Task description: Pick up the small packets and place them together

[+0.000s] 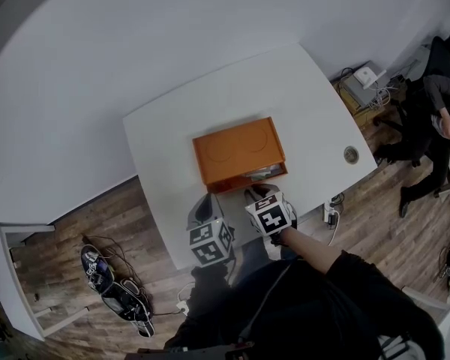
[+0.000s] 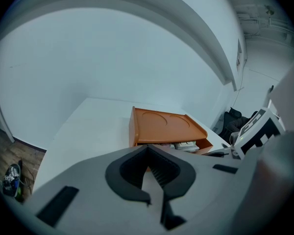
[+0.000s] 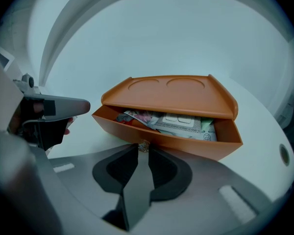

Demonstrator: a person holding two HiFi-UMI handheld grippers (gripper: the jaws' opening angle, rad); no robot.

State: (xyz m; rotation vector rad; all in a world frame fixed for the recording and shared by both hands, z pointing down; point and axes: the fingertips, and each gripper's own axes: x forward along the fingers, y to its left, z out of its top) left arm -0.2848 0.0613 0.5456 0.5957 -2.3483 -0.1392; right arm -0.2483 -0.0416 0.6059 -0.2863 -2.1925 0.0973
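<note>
An orange box (image 1: 238,148) stands mid-table with its drawer (image 3: 169,140) pulled out toward me. Several small packets (image 3: 179,124) lie in the drawer, partly hidden under the box's top. My right gripper (image 3: 143,148) is shut on the drawer's small knob (image 3: 144,144), and the head view shows it (image 1: 257,194) at the drawer's front. To the left of the drawer my left gripper (image 2: 148,150) is shut on nothing, just short of the box (image 2: 161,126). In the head view it (image 1: 203,207) hangs over the table's near edge.
The white table (image 1: 172,145) has a round cable hole (image 1: 351,154) at its right. A person sits at the far right (image 1: 435,103). Shoes (image 1: 97,268) and cables lie on the wood floor to the left of the table.
</note>
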